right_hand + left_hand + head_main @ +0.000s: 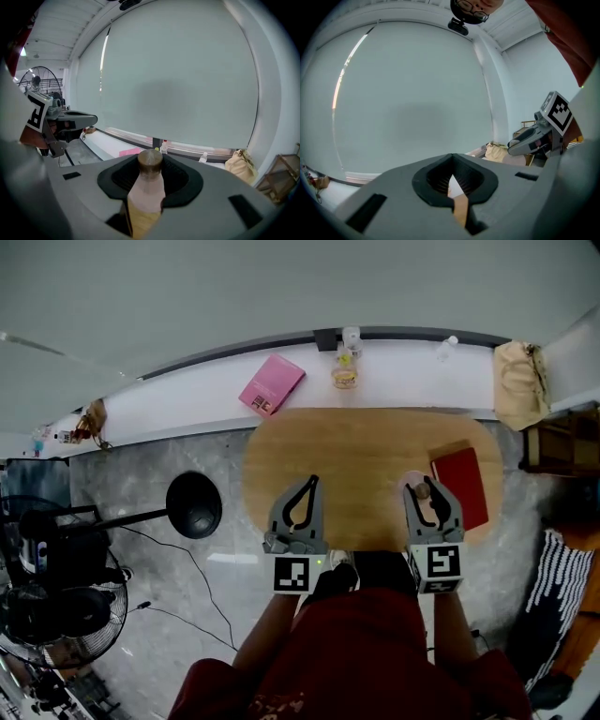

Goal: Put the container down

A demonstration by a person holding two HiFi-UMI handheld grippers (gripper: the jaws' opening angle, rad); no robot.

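Apparently, container within right jaws.

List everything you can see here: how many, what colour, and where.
wooden table: one, light brown, oval, centre
red book: one, red, right end of the table
pink book: one, pink, white ledge beyond the table
small jar: one, yellowish, on the ledge
clear bottle: one, on the ledge, right
bag: one, beige, far right of the ledge
stand base: one, black, floor left of the table
fan: one, black, far left
striped cushion: one, black and white, right
capped bottle: one, translucent with a brown cap, between the right gripper's fingers
left gripper: grey, shut, empty
right gripper: grey, holding the capped bottle
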